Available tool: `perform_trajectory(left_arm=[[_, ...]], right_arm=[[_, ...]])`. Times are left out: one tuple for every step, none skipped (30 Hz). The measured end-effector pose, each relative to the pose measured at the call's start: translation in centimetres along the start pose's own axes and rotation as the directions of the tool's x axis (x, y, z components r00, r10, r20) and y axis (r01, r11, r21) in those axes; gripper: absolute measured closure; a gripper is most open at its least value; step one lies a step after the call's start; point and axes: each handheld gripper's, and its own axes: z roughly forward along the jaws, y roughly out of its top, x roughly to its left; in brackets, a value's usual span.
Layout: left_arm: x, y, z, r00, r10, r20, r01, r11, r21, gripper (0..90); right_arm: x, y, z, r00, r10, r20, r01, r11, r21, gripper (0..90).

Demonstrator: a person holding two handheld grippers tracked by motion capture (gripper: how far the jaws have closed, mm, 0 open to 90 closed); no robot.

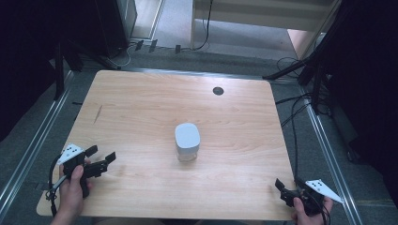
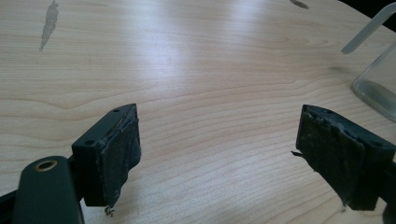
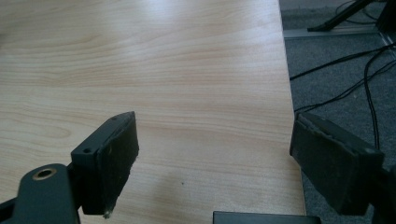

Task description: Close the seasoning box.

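The left gripper [image 1: 101,156] at 8 o'clock and right gripper [image 1: 280,189] at 5 o'clock both stand wide, flanking the jar [image 1: 187,141] at table [image 1: 141,103] centre.

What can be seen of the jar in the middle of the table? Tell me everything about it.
The jar is a small clear container, glass or plastic by its look, with a pale grey-white rounded-square lid closed on top. It stands upright near the centre of the wooden table, alone, touched by neither claw. The left gripper view catches its transparent lower corner at the right edge. Its contents cannot be told.
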Motion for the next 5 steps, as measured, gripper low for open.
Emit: perform_trajectory(left_arm=[[0.03, 0.01, 0.02, 1.0000, 0.002, 0.001, -0.002, 1.0000, 0.001, 13.9], [0.01, 0.01, 0.03, 1.0000, -0.002, 0.000, 0.002, 1.0000, 0.002, 14.0], [0.00, 0.02, 0.04, 1.0000, -0.001, -0.005, 0.001, 1.0000, 0.004, 13.9], [-0.09, 0.02, 0.06, 0.9999, 0.003, -0.017, -0.003, 1.0000, 0.002, 13.9], [-0.09, 0.02, 0.06, 0.9999, 0.003, -0.017, -0.003, 1.0000, 0.002, 13.9]], right_arm=[[0.02, 0.02, 0.05, 1.0000, 0.003, 0.001, -0.004, 1.000, 0.005, 16.1], [0.02, 0.03, 0.08, 1.0000, 0.001, 0.000, -0.001, 1.000, 0.009, 16.0], [0.02, 0.04, 0.08, 1.0000, 0.002, -0.001, -0.002, 1.000, 0.009, 16.0], [0.03, 0.04, 0.07, 1.0000, 0.001, 0.002, -0.001, 1.000, 0.009, 16.0], [0.03, 0.04, 0.07, 1.0000, 0.001, 0.002, -0.001, 1.000, 0.009, 16.0]])
